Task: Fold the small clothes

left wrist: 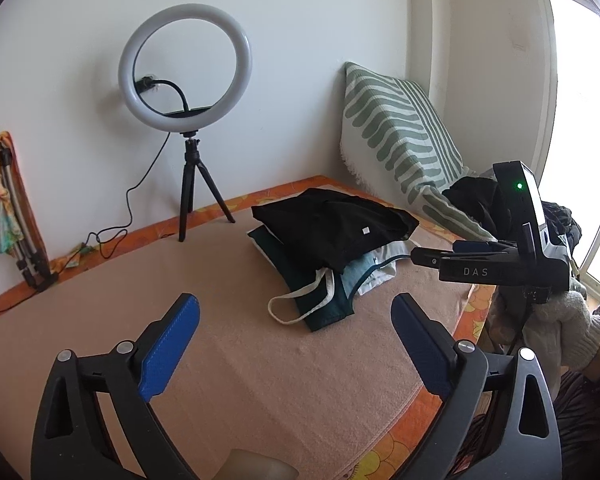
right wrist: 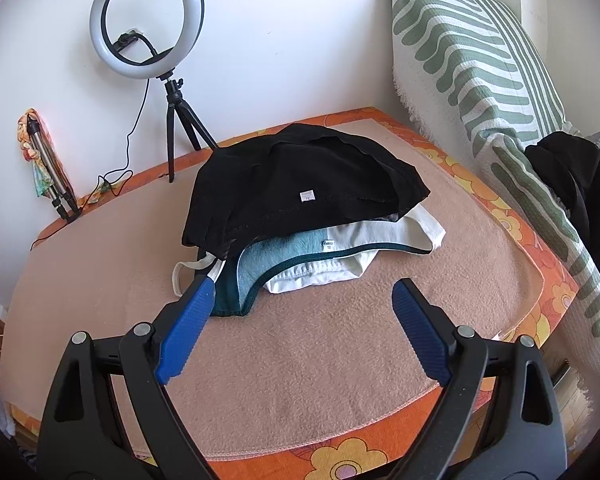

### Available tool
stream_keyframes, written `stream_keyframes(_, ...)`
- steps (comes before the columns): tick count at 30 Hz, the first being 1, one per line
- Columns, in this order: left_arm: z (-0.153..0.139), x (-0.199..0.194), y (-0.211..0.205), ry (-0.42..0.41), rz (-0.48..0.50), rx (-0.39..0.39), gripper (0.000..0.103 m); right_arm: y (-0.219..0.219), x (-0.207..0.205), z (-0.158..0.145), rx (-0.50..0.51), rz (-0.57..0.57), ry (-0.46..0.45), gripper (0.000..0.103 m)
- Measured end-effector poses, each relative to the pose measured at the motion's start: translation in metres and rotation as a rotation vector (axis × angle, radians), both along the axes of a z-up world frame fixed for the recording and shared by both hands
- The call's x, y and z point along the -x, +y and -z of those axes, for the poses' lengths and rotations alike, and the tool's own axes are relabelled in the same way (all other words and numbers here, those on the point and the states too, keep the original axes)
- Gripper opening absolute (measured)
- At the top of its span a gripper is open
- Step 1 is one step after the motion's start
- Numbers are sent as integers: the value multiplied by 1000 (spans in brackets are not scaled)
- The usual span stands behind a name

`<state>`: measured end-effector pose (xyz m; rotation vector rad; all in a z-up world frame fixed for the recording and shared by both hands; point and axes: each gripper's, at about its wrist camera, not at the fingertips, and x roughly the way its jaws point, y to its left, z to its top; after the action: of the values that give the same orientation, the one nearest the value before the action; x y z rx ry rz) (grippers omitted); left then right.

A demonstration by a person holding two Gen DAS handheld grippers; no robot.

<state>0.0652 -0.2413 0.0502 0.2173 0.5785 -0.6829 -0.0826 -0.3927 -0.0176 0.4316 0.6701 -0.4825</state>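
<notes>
Peach fleece blanket is covering the bed, and on it the pile of small clothes is lying, black garment on top of teal and white pieces. I am holding my left gripper and right gripper with jaws spread wide and nothing between them, just short of the pile. What looks like more dark clothing is slumping against the striped pillow.

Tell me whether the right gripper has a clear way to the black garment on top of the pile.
Probably yes: the right gripper is open and empty, and the black garment lies uncovered on top, straight ahead, with nothing between.
</notes>
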Motion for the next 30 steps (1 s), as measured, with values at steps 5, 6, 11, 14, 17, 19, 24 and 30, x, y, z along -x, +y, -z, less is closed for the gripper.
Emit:
stream_keyframes(5, 3, 5, 5, -54, -47, -36, 100, 2, 2, 4, -50, 8, -34, 93)
stream_keyframes(6, 5, 6, 5, -57, -54, -50, 100, 4, 2, 4, -34, 7, -32, 93)
stream_keyframes(11, 17, 14, 2, -78, -58, -122, 100, 12, 6, 0, 52, 30, -22, 100)
stream_keyframes(14, 23, 18, 0, -77, -57, -145, 100, 10, 10, -2, 47, 50, -43, 103)
stream_keyframes(17, 28, 19, -1, -76, -78, -172, 100, 6, 12, -4, 56, 89, -53, 103)
stream_keyframes(19, 31, 20, -1, -79, -99, -188, 101, 2, 14, -3, 46, 107, -62, 103)
stream_keyframes(24, 39, 21, -5, -112, -127, -256, 102, -3, 10, 11, 31, 108, -24, 103)
stream_keyframes(30, 41, 23, -5, -116, -132, -258, 102, -4, 9, 18, 47, 107, 9, 103)
